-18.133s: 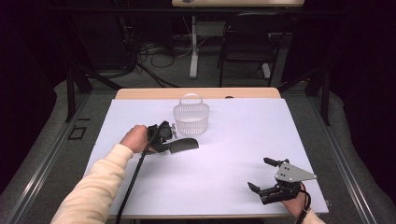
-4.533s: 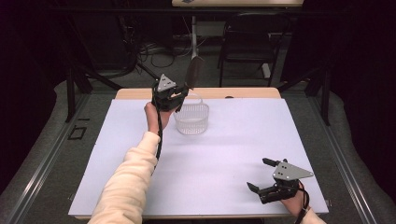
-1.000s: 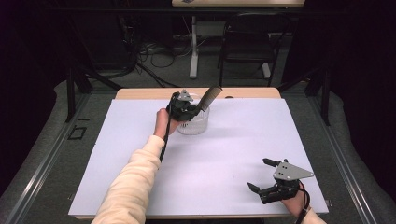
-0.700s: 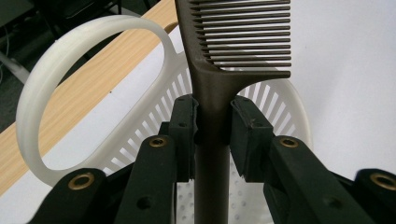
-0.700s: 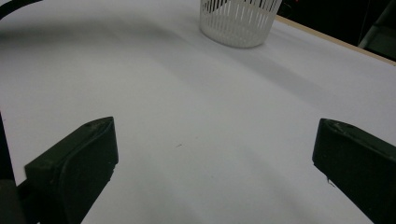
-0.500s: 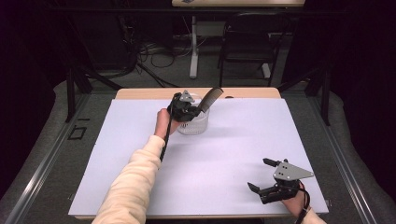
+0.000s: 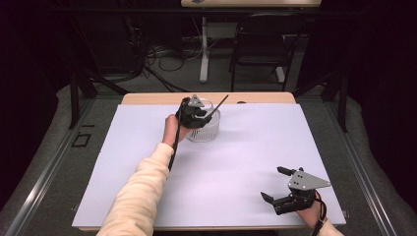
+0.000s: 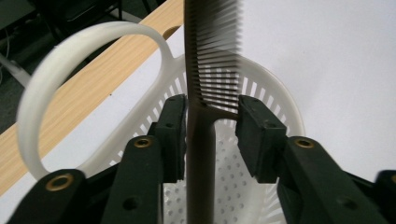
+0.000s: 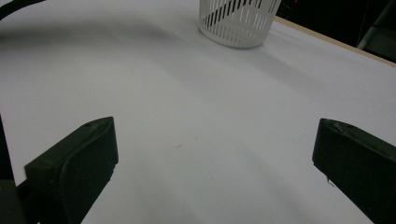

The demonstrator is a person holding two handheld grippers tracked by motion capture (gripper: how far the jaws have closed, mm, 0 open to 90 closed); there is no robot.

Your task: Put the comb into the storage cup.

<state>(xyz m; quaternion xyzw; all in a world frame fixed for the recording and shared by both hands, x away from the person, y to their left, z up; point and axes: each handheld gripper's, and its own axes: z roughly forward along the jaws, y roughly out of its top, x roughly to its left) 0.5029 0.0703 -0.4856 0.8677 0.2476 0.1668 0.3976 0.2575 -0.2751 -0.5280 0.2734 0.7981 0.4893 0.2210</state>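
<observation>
High view is looking forward and down over the worktop. Left gripper view is sitting right above the white basket. Right gripper view is facing that basket from afar; all three are sharing it.

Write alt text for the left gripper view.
A dark comb stands upright between the left claw's two black jaws, which have just been opening, with a gap at the right jaw. Behind and below sits a white slatted basket on a white table.

So the left gripper is sitting right over the white basket at the far side of the tabletop, a dark comb sticking up out of it at a slant. The right gripper rests near the front right corner, jaws spread wide.
</observation>
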